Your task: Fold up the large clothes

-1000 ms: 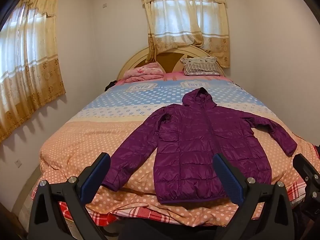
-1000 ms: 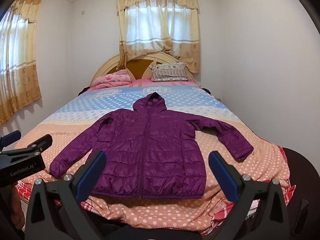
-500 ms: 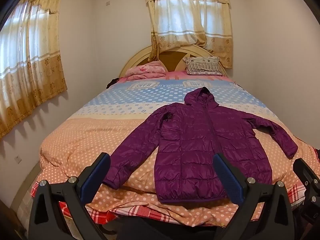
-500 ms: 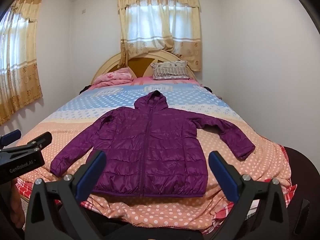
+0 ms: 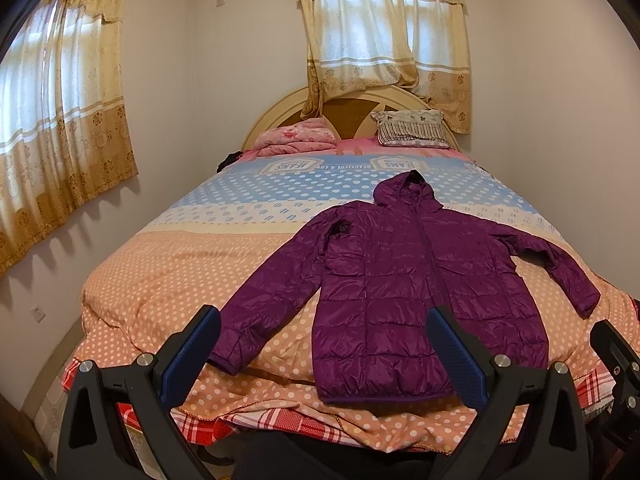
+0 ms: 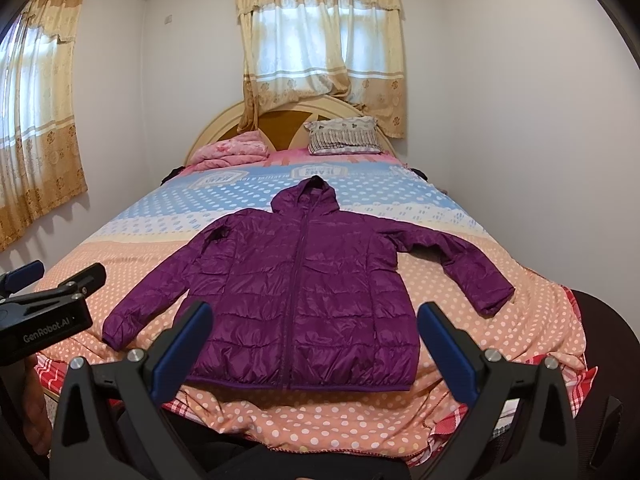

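A purple hooded puffer jacket (image 5: 404, 292) lies flat and face up on the bed, zipped, sleeves spread, hood toward the headboard; it also shows in the right wrist view (image 6: 304, 292). My left gripper (image 5: 324, 354) is open and empty, held off the bed's foot, short of the jacket's hem and left sleeve cuff (image 5: 230, 354). My right gripper (image 6: 316, 350) is open and empty, in front of the hem. The left gripper's body (image 6: 44, 320) shows at the left of the right wrist view.
The bed (image 5: 168, 280) has a dotted orange, cream and blue cover. A pink folded blanket (image 5: 296, 140) and a striped pillow (image 5: 412, 132) lie by the headboard. Walls stand close on both sides; curtained windows are behind and left.
Both grippers have edged slightly closer to the bed and tilted a little, so the jacket sits lower and larger in view. The jacket has not moved.
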Tool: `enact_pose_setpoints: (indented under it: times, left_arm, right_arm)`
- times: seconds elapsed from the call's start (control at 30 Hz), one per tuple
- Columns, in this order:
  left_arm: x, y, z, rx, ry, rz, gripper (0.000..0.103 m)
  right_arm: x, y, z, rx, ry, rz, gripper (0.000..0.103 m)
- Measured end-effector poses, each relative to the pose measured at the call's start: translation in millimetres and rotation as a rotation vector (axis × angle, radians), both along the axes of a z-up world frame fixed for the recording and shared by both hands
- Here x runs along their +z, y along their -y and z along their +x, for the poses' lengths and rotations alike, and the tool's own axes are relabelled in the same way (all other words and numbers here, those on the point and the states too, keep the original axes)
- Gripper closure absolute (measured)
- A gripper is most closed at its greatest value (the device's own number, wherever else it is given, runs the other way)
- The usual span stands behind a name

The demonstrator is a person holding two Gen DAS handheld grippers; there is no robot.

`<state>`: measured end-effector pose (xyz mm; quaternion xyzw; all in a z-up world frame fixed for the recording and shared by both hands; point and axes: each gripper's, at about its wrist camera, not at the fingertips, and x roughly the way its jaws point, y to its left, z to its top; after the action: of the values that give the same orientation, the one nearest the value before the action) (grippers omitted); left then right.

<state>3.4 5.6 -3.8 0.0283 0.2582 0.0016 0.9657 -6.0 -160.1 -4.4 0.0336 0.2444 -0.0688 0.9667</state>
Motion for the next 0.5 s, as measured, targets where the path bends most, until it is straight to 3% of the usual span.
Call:
enact_pose_setpoints:
  times: [0.5]
  left_arm:
    - [-3.2, -2.1, 3.4, 0.007, -0.004, -0.006, 0.001]
  right_arm:
    - [-1.6, -0.7, 0.1, 0.003, -0.007, 0.004, 0.0]
